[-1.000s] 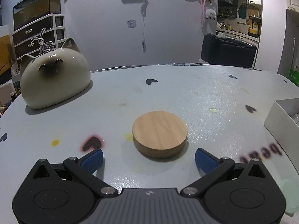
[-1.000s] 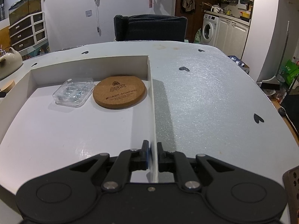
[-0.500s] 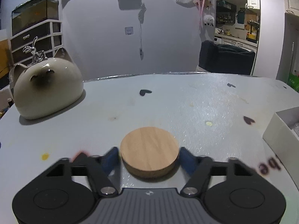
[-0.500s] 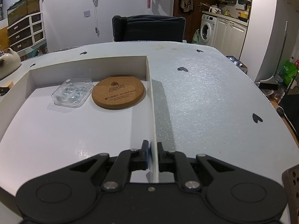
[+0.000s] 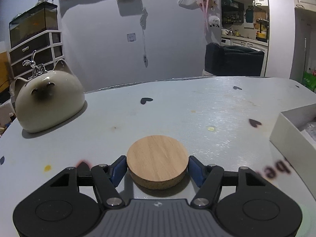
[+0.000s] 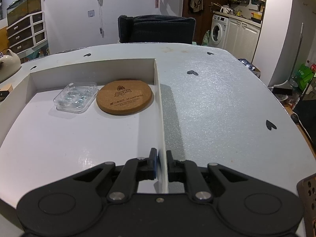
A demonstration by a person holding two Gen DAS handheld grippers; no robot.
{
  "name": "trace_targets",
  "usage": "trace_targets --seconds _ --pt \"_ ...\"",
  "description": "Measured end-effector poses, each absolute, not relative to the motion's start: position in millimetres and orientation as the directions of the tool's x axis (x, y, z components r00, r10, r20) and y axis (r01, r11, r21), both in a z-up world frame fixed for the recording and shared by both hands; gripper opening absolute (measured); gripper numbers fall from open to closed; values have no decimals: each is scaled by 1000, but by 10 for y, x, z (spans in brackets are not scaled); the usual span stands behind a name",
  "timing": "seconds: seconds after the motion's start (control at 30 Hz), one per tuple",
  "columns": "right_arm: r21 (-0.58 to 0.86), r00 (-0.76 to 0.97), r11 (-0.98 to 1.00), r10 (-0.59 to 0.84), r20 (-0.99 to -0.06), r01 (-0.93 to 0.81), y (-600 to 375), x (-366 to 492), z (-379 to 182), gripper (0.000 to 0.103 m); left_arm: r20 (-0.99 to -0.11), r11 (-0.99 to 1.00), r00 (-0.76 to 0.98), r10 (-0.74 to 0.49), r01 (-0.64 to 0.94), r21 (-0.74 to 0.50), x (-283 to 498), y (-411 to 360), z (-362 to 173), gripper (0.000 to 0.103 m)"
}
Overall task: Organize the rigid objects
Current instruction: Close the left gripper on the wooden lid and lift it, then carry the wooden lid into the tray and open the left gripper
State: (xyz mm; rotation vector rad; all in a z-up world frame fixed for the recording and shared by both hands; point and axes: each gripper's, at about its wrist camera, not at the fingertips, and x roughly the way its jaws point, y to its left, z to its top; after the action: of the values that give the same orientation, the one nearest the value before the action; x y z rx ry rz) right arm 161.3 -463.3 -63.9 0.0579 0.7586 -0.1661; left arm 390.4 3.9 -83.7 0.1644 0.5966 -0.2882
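**On the grey table, a wooden disc sat between the left fingers**

On the grey heart-printed table (image 5: 177,108), the left gripper (image 5: 157,166) had just closed partway, its blue pads touching both sides of the one round pale wooden disc (image 5: 157,158), which lay flat on the tabletop. The right gripper (image 6: 162,163) was pinched nearly closed on the right wall of the shallow white cardboard box (image 6: 161,118). Inside lay one round cork coaster (image 6: 124,96) and, just beside it, one clear plastic case (image 6: 76,96). One cream ceramic cat figure (image 5: 48,98) stood well apart.
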Motion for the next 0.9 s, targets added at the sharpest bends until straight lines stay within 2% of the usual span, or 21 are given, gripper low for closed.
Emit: trace_targets --seconds 0.27,0.5,0.67,0.9 --pt "-12 719 987 -125 -683 160 -4628 1600 -647 10 -515 938 804 -298 346 -3 3519 -33 -420 67" --pt "-5 721 986 -127 -681 169 -4626 1591 -650 10 -482 893 777 -404 450 -24 3242 -520 -70 67" --pt "-2 725 985 -126 -678 170 -4629 1582 -648 10 -504 842 731 -460 539 13 3142 -1055 2 67" --pt "19 733 983 -124 -668 183 -4647 1567 -663 10 -578 765 651 -491 640 71 3099 -1767 -170 67"
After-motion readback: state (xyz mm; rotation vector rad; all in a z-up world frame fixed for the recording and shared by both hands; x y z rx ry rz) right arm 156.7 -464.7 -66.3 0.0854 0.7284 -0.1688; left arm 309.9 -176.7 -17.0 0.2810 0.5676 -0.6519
